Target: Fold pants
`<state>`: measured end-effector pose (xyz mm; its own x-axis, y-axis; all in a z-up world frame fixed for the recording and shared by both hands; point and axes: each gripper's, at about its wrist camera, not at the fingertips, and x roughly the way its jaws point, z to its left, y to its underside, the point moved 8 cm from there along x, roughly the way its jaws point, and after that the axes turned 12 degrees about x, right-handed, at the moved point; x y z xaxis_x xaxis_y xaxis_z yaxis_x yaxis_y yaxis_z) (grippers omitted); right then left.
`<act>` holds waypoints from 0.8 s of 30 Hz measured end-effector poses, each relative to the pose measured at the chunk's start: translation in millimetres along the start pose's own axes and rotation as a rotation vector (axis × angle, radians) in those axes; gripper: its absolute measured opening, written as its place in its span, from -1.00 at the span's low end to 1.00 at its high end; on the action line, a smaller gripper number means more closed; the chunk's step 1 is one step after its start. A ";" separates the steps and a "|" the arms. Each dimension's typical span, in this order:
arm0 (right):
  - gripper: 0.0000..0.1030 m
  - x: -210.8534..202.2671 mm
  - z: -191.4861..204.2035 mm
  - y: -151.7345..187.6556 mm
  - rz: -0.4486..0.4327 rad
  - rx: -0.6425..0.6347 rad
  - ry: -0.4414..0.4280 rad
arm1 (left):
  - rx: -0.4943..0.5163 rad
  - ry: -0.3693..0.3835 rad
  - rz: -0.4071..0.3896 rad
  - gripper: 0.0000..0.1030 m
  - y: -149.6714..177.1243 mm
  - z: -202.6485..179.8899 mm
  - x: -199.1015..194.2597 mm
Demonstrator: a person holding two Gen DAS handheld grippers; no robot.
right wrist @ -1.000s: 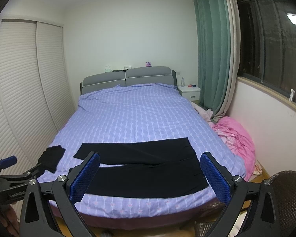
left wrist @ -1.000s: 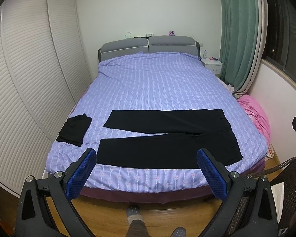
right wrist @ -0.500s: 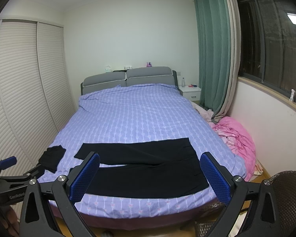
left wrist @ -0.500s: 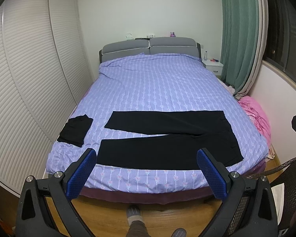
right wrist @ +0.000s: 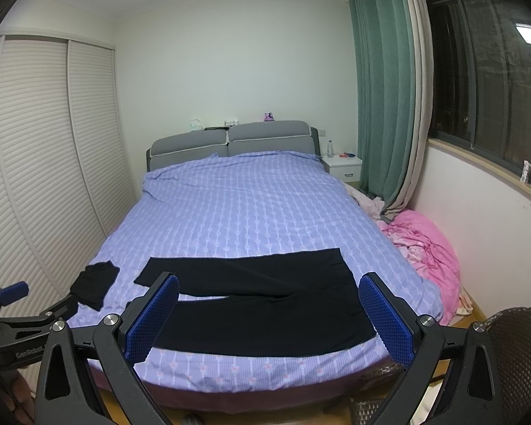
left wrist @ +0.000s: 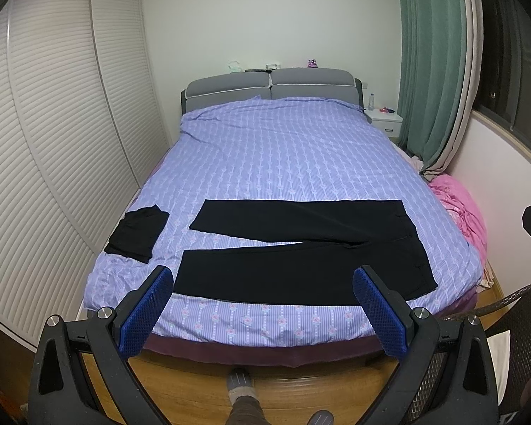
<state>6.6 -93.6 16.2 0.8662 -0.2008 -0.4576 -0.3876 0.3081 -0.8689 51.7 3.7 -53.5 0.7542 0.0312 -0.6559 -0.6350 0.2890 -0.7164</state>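
Black pants (left wrist: 301, 244) lie flat across the near end of the bed, waist to the right, both legs spread apart and pointing left; they also show in the right wrist view (right wrist: 265, 304). My left gripper (left wrist: 263, 310) is open and empty, held above the floor short of the bed's foot edge. My right gripper (right wrist: 269, 318) is open and empty, also short of the bed. The left gripper's side shows at the left of the right wrist view (right wrist: 14, 322).
A folded black garment (left wrist: 138, 233) lies at the bed's near left corner. The purple-covered bed (left wrist: 283, 156) fills the room. Louvered wardrobe doors (left wrist: 53, 141) stand left. A pink bundle (right wrist: 424, 248) lies on the right. A wicker chair (right wrist: 513, 354) stands near right.
Both views have shifted slightly; the bed sits a little further right and lower in the left wrist view. The pants and both grippers' opening are unchanged.
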 end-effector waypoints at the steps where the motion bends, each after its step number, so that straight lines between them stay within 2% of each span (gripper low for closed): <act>1: 0.99 0.2 0.2 0.5 0.001 0.000 0.000 | -0.001 0.001 -0.001 1.00 0.4 0.9 -0.3; 24: 0.99 -2.5 -1.6 3.6 -0.006 -0.009 -0.021 | -0.014 -0.011 -0.002 1.00 3.6 4.3 -2.6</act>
<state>2.6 -93.4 13.9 0.8750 -0.1833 -0.4481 -0.3847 0.2985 -0.8734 48.2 8.8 -53.4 0.7571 0.0408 -0.6520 -0.6357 0.2759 -0.7209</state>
